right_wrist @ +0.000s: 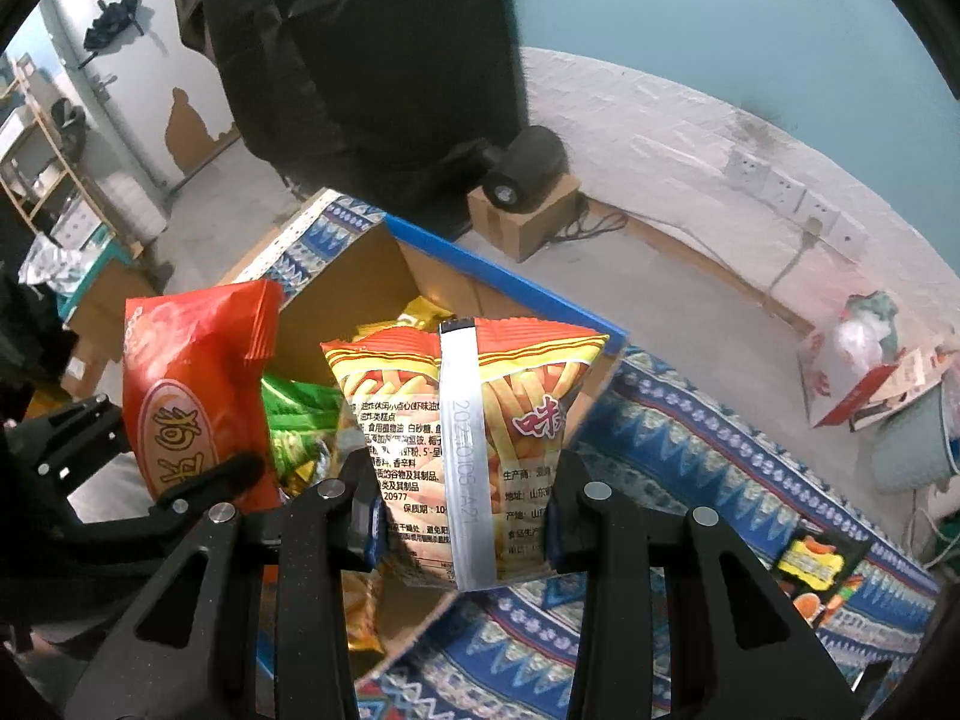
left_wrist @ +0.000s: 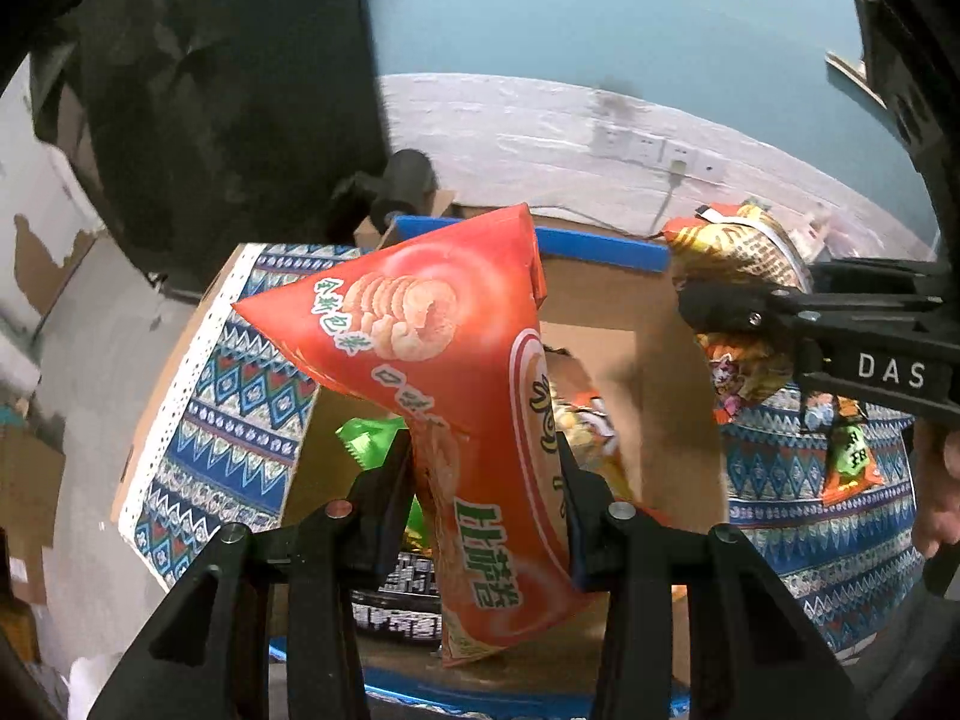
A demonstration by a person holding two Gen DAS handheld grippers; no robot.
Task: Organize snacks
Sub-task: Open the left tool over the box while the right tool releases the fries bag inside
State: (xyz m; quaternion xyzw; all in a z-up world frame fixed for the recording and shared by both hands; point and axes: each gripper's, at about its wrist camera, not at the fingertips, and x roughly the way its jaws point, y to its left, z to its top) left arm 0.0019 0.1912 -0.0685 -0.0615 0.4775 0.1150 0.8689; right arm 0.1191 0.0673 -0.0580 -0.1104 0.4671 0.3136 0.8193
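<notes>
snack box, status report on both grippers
Left gripper shut on red bag. Right gripper shut on yellow fries bag. Both over open box, green bag already inside. Nothing in the way.

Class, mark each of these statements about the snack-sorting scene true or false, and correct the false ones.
1. The left claw grips an orange-red snack bag. True.
2. The right claw is empty. False: it is shut on a yellow fries bag.
3. A cardboard box with a blue-taped rim lies below the two bags. True.
4. The box is empty. False: a green packet and other snacks lie inside.
5. The patterned cloth is plain white. False: it has a blue geometric pattern.
</notes>
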